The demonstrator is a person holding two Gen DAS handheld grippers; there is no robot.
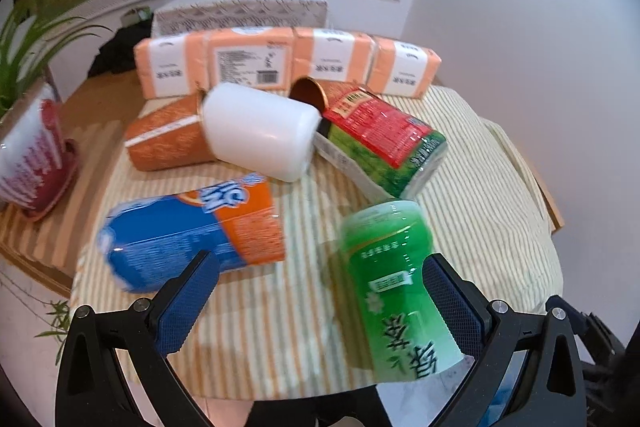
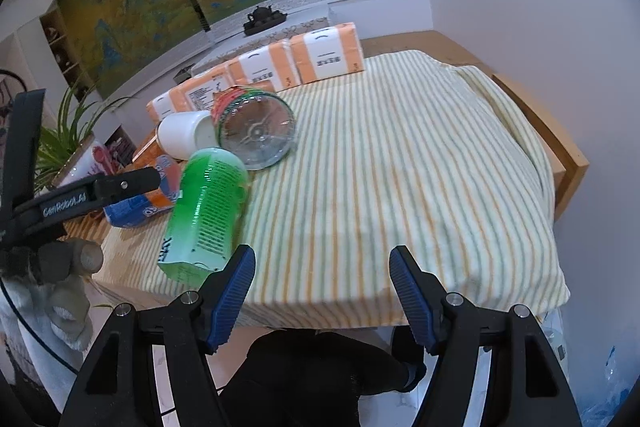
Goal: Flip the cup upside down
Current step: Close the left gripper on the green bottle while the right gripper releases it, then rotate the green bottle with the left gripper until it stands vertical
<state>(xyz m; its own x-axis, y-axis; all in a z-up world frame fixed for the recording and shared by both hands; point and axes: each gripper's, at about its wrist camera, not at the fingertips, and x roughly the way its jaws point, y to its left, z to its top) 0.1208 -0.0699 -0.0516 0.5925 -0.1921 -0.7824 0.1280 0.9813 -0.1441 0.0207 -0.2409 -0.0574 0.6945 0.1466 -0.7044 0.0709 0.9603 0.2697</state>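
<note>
A green cup (image 1: 390, 287) with white print lies tilted at the near edge of the striped cloth, its wide mouth toward me. It also shows in the right wrist view (image 2: 206, 215). My left gripper (image 1: 316, 291) is open; its right finger pad (image 1: 450, 307) touches the cup's side, its left finger (image 1: 188, 303) stands apart. My right gripper (image 2: 322, 287) is open and empty, just right of the cup at the table's near edge. A white cup (image 1: 258, 131) lies on its side farther back.
A blue-orange cup (image 1: 192, 231), an orange cup (image 1: 166, 139) and a red-green bottle (image 1: 380, 143) lie on the striped cloth (image 2: 400, 163). Orange tissue packs (image 1: 280, 63) line the back. A potted plant (image 1: 32, 155) stands left. The table edge (image 2: 568, 163) is at right.
</note>
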